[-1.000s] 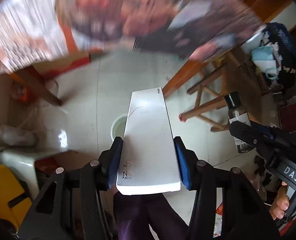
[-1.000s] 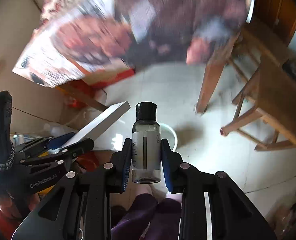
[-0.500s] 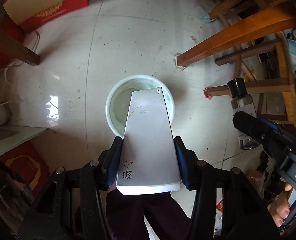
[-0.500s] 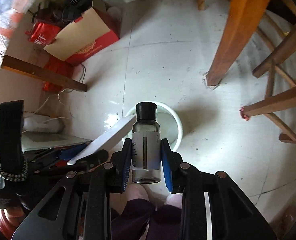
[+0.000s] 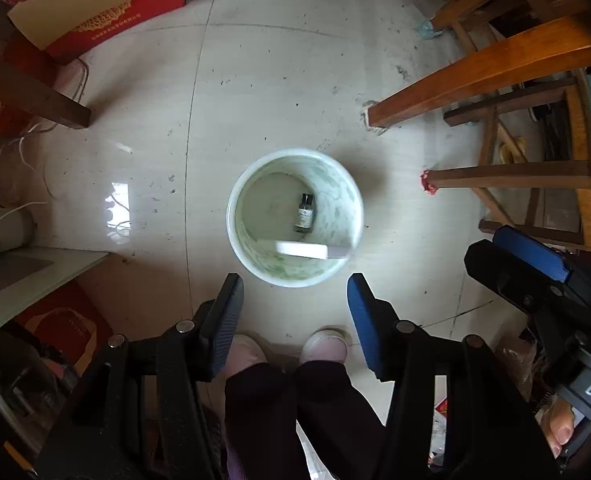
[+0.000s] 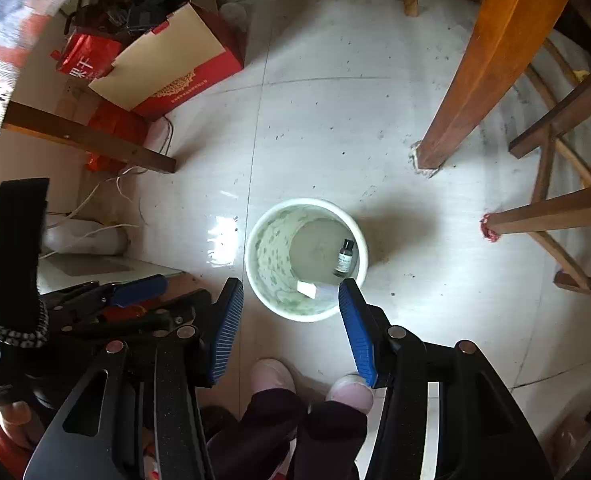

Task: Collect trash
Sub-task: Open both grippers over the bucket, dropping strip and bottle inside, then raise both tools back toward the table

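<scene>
A pale green-patterned trash bucket [image 5: 357, 208] stands on the floor below both grippers; it also shows in the right wrist view [image 6: 255, 264]. Inside it lie a small dark-capped bottle [image 5: 305, 213] [image 6: 344, 257] and a flat white box [image 5: 301, 249] [image 6: 312, 290]. My left gripper [image 5: 294, 280] is open and empty above the bucket's near rim. My right gripper [image 6: 289, 286] is open and empty, also above the near rim. The right gripper shows at the right edge of the left wrist view [image 5: 535, 264].
Wooden table legs [image 5: 475, 76] [image 6: 483, 76] and a stool [image 5: 535, 176] stand to the right. A red and tan carton [image 5: 95, 4] [image 6: 167, 68] sits at the far left. White cables [image 6: 103, 200] lie by the left wall. The person's feet [image 5: 287, 348] are just below the bucket.
Both grippers opened. The white box dropped from the left gripper and the bottle from the right gripper, both into the bucket.
</scene>
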Tool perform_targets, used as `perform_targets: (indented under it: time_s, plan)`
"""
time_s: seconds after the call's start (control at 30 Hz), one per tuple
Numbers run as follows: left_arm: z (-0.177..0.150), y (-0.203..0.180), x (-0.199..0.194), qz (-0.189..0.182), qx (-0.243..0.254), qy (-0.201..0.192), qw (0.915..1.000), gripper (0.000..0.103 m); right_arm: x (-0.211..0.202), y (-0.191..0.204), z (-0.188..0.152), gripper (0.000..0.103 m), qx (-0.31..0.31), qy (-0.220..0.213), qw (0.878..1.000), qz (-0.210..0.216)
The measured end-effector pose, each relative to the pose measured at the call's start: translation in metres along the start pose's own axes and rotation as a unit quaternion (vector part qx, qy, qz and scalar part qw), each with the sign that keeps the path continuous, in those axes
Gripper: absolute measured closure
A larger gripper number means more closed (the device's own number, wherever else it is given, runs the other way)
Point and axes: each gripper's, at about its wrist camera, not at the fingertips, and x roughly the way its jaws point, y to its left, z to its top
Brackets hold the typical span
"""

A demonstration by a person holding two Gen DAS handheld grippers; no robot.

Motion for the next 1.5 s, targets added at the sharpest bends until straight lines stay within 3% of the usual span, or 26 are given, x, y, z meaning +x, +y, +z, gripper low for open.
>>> perform_targets:
  time_s: [0.37,0.77,0.97,1.3,1.5]
  plan:
    - [-0.02,-0.025,-0.139,0.003,0.009,-0.043,0.999,0.05,-0.124,0.034,0.001,0.057,-0.005,-0.038,0.999,-0.011]
    - [-0.063,-0.048,-0.341,-0.003,0.044,-0.149,0.9879,0.05,-0.284,0.101,-0.018,0.057,-0.025,-0.13,0.991,-0.012]
    - [-0.091,-0.059,-0.431,-0.018,0.067,-0.22,0.9731,0.05,-0.357,0.135,-0.035,0.057,-0.044,-0.194,0.98,-0.013]
    - [-0.138,-0.06,-0.548,-0.045,0.104,-0.33,0.9373,0.049,-0.455,0.184,-0.065,0.057,-0.06,-0.308,0.949,-0.028]
    - [-0.165,-0.049,-0.596,-0.049,0.106,-0.397,0.9102,0.041,-0.491,0.201,-0.079,0.042,-0.065,-0.369,0.926,-0.037]
